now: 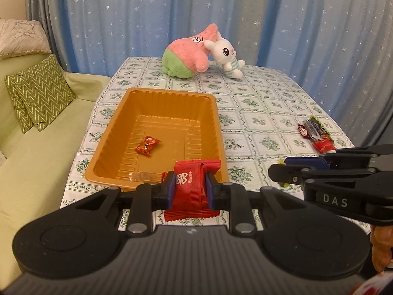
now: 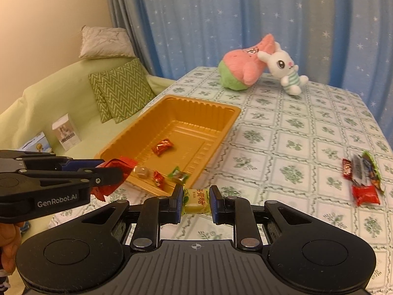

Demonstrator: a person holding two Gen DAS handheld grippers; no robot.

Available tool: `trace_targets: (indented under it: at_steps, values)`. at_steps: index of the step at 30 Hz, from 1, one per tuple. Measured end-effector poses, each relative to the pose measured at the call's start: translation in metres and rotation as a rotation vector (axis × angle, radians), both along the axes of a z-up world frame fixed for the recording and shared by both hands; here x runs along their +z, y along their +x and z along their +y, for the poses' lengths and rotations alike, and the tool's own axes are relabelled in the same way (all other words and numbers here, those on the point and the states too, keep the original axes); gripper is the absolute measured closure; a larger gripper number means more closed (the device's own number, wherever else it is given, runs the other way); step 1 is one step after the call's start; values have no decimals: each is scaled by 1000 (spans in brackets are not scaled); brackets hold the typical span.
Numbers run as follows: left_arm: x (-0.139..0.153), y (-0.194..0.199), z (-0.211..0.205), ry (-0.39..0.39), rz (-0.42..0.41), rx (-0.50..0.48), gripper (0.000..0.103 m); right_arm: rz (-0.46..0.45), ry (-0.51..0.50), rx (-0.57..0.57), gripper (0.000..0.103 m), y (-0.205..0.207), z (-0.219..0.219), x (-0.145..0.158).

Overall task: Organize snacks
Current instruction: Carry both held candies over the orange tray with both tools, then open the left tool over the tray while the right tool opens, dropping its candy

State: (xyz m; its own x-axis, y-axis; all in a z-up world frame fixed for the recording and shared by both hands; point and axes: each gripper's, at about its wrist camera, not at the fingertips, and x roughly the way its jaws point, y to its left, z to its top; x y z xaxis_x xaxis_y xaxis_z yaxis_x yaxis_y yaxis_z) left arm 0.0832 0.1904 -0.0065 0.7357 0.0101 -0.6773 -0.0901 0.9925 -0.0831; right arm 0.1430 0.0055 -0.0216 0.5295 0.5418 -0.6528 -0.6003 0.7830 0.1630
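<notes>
Your left gripper (image 1: 190, 188) is clenched on a red snack packet (image 1: 194, 191), pads pressing its two sides, packet upright, held just over the near rim of the orange tray (image 1: 157, 95).

Your right gripper (image 2: 197, 200) is clenched on a yellow-green candy (image 2: 195, 200), held just outside the tray's near right corner, above the tablecloth (image 2: 282, 147).

Tray sits toward the table's left edge, long side running away from you. Inside it: a red wrapped candy (image 2: 162, 146) near the middle of the floor; along the near wall a brown candy (image 2: 142, 172), a small red candy (image 2: 158, 178) and a green candy (image 2: 178, 175), side by side.

Loose snack pile (image 2: 363, 174) lies near the table's right edge, well apart from the tray: red, dark and green wrappers overlapping.

Far edge of the table: pink-and-green plush (image 1: 186, 54) touching white rabbit plush (image 1: 227, 56), which leans on it.

Beyond the left edge, a green sofa (image 2: 61, 98) with zigzag cushions (image 2: 122, 88).
</notes>
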Motion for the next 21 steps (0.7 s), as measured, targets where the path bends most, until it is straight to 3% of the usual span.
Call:
trace_targets:
  at_steps: [21]
  values:
    - [-10,42,51,17,20,29,80,42,3,56,80,43,58,-15]
